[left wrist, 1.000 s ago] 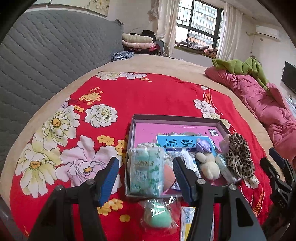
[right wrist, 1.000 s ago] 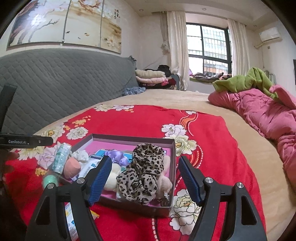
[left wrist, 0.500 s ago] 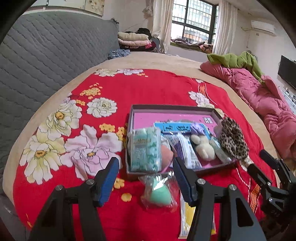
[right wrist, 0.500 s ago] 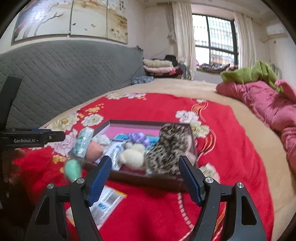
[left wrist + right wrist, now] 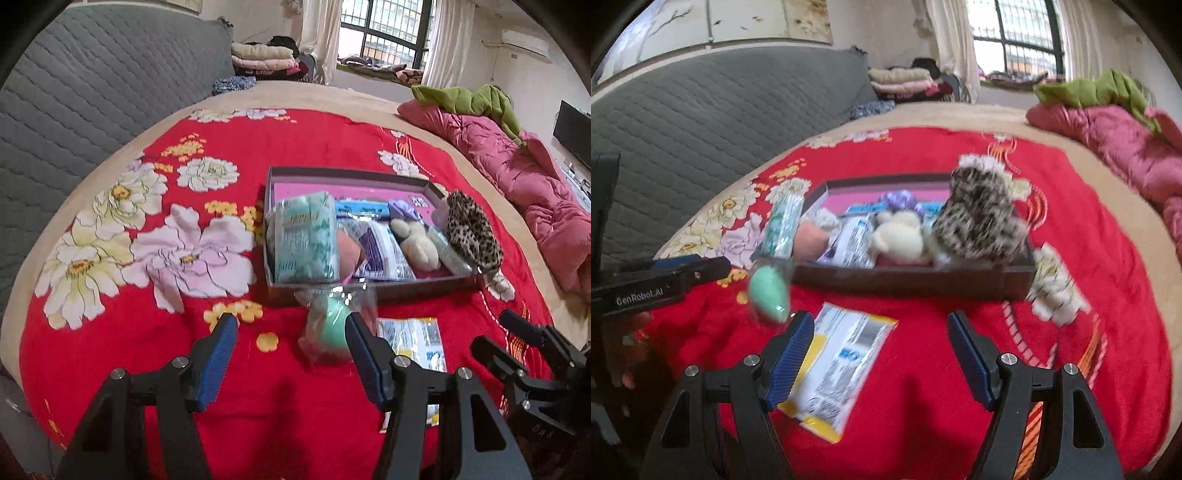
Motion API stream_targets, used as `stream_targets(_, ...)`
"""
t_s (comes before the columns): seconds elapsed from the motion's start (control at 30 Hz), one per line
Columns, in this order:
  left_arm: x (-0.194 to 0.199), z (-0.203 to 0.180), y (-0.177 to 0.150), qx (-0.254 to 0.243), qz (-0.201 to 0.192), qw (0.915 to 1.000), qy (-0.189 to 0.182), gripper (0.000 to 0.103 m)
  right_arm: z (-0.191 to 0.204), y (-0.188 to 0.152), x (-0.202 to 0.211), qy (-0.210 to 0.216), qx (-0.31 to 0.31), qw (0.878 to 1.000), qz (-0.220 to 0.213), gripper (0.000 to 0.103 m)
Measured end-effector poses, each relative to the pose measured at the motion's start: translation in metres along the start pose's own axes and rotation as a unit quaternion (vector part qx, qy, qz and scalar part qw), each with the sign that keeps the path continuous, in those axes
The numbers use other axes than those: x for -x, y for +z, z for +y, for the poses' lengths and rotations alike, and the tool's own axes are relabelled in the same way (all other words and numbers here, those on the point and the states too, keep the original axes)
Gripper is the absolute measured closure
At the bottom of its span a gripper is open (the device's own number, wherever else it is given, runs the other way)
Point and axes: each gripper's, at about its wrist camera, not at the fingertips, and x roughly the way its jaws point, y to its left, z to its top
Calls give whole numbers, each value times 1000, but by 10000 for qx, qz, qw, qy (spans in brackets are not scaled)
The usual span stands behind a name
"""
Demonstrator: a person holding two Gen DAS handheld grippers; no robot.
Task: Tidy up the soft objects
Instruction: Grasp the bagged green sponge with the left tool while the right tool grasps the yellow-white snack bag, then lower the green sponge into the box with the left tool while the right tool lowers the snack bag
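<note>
A shallow brown box (image 5: 424, 288) (image 5: 908, 277) with a pink floor sits on the red floral bedspread. It holds a green tissue pack (image 5: 304, 236), a peach sponge (image 5: 810, 240), a cream plush toy (image 5: 415, 240) (image 5: 897, 236), a purple scrunchie (image 5: 402, 210) and a leopard scrunchie (image 5: 472, 229) (image 5: 979, 218). A bagged mint sponge (image 5: 330, 328) (image 5: 768, 291) lies in front of the box. A white and yellow packet (image 5: 834, 365) (image 5: 412, 338) lies beside it. My left gripper (image 5: 290, 347) is open and empty, just short of the mint sponge. My right gripper (image 5: 881, 349) is open and empty over the packet.
A grey quilted headboard (image 5: 92, 81) runs along the left. A pink duvet (image 5: 517, 173) with a green cloth (image 5: 1100, 86) lies at the right. Folded clothes (image 5: 262, 59) are stacked at the far end. The bed edge is near below both grippers.
Both grippers have pulled back from the box and stayed open. The mint sponge and the packet now show fully in front of them.
</note>
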Motion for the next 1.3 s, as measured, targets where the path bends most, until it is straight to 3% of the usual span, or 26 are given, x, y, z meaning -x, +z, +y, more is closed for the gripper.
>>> stream_targets(0.3,-8,-2,-8,108,185,9990,-389,43,27,-12,-32,-235,-189,9985,446,27)
stream_targets(0.53,-37,-10,-5,164,540,9958,-717,43,45,-20,-60,-357,-71,9967,720,27)
stream_targets(0.8,-65,-11,0,274,726,9946,-684,43,51,-24,-80,-488,199,9956,769,24)
stream_targets(0.87,-69,-14,0,248,722,9947,-692,43,48,-23,-79,-497,289,9951,808,30)
stream_targets(0.93,-71,-16,-1,231,710,9944,-743,53,46,-23,-78,-452,354,9949,826,36)
stream_targets(1.0,-71,-18,-2,210,677,9948,-732,56,41,-22,-76,-351,363,9951,847,40)
stream_targets(1.23,-46,-18,1,147,345,9968,-704,59,22,-16,-51,-53,128,9972,731,43)
stream_targets(1.3,-26,-15,6,202,144,9964,-815,59,17,-8,-35,-38,116,9986,510,43)
